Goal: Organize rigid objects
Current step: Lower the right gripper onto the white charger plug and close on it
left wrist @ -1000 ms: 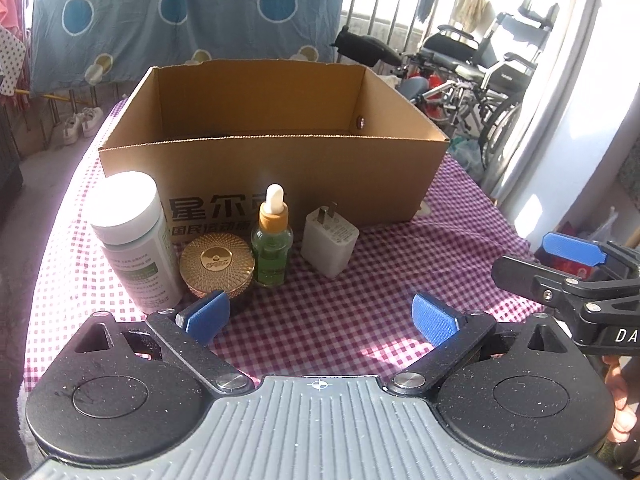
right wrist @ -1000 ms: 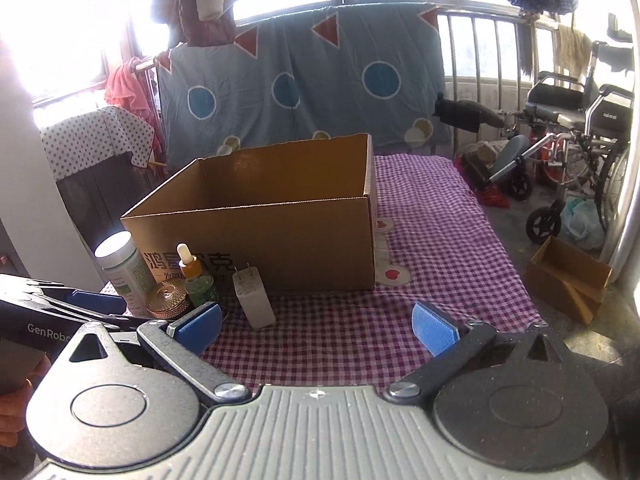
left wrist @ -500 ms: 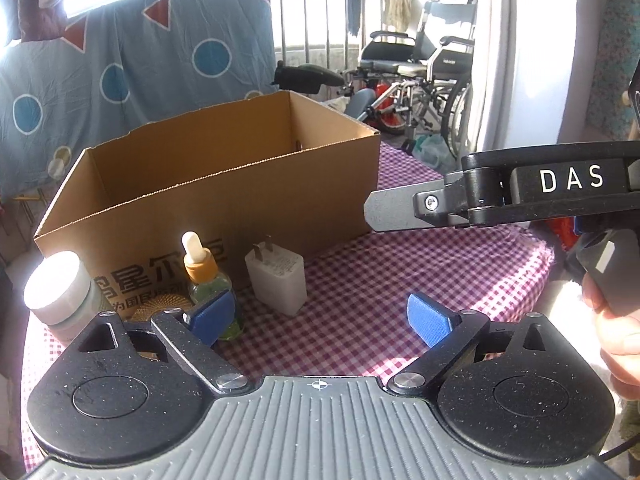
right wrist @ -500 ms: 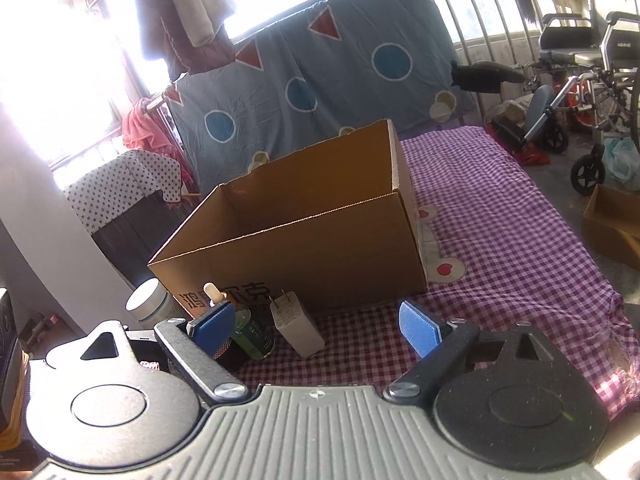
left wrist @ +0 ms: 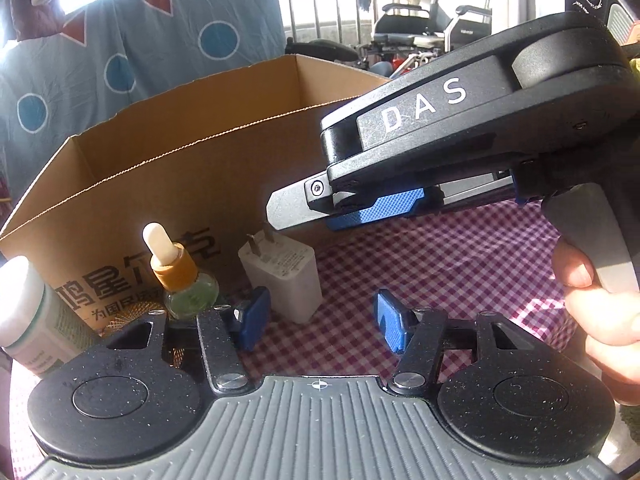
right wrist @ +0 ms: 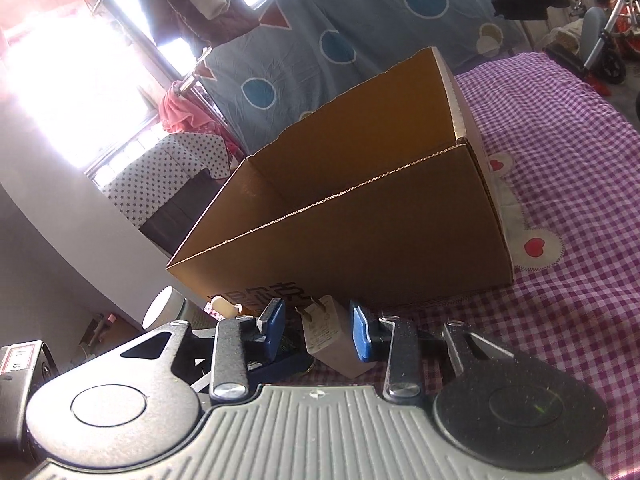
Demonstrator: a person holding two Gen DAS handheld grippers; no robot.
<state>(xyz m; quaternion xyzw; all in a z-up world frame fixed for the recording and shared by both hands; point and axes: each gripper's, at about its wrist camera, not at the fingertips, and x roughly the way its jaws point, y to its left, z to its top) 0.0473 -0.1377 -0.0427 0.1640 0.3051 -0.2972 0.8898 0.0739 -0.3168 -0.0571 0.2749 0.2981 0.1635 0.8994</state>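
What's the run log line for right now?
right gripper: fingers just closing, charger between, not clamped | left gripper: fingers just closing, nothing between | cardboard box: behind charger

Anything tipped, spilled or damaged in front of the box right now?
Nothing stands out. The white charger, dropper bottle and white-capped bottle stand upright before the cardboard box; the gold jar is mostly hidden. No spill on the checked cloth.
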